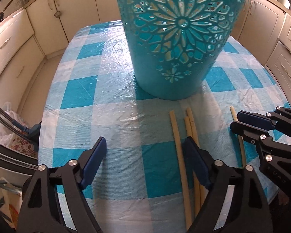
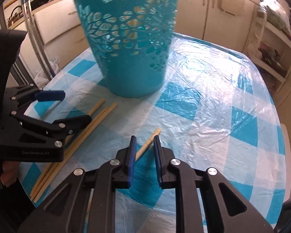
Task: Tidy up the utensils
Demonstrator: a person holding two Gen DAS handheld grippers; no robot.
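Reading "GenRobot.AI" on left gripper [image 2: 75,106], fingers spread over chopsticks [image 2: 73,141], right gripper [image 2: 144,141] fingers narrow, ungripped.

Cream cabinets [image 1: 13,44] ring the blue-checked tablecloth [image 1: 99,89]; a kettle [image 2: 14,16] sits beyond.
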